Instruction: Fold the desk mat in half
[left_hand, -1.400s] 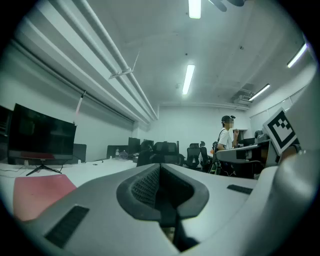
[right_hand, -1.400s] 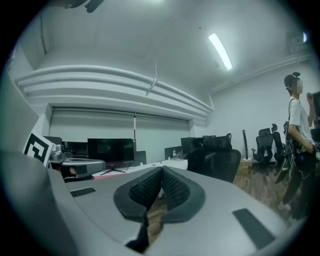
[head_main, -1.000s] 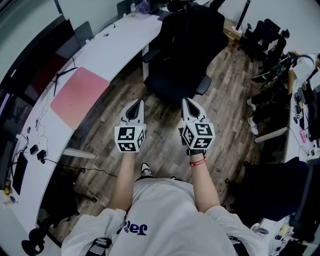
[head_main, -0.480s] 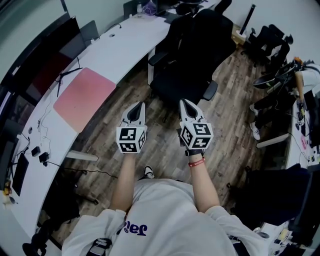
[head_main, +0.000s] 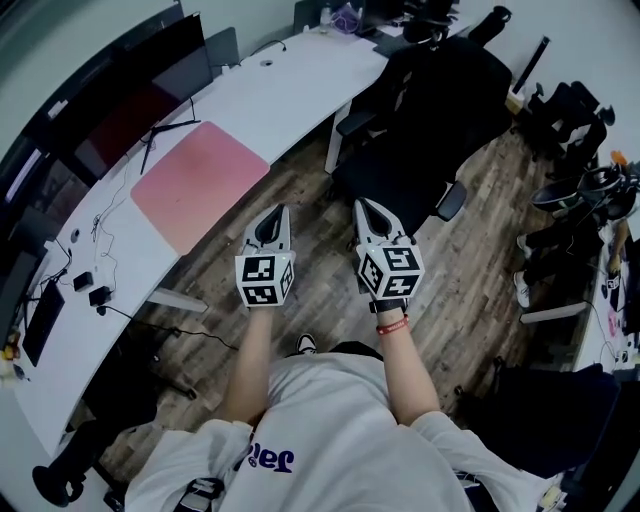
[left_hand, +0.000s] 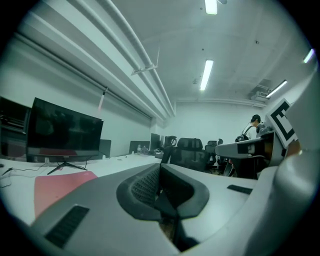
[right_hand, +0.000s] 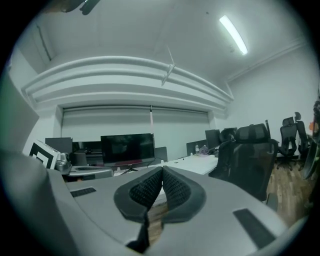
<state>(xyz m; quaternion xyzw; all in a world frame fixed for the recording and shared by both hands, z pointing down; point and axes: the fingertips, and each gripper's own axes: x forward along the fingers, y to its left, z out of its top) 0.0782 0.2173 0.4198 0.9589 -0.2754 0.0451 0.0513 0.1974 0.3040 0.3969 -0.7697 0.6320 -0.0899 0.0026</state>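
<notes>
Grippers over wooden floor (head_main: 300, 215), clear of worktop (head_main: 290, 85).
Left gripper (head_main: 276, 210) and right gripper (head_main: 363, 204): jaws pressed together, holding nothing. Pink desk mat (head_main: 200, 185): flat, unfolded on worktop, ahead-left, well apart from both.

The head view looks steeply down from above the person onto the left tool (head_main: 277, 210), right tool (head_main: 362, 205), floor (head_main: 315, 250), desk (head_main: 270, 100) and chair (head_main: 430, 110). Each tool view sits close behind its own jaws and faces nearly level across the room. All three views share the desk, monitor (head_main: 140, 100) and chair.
</notes>
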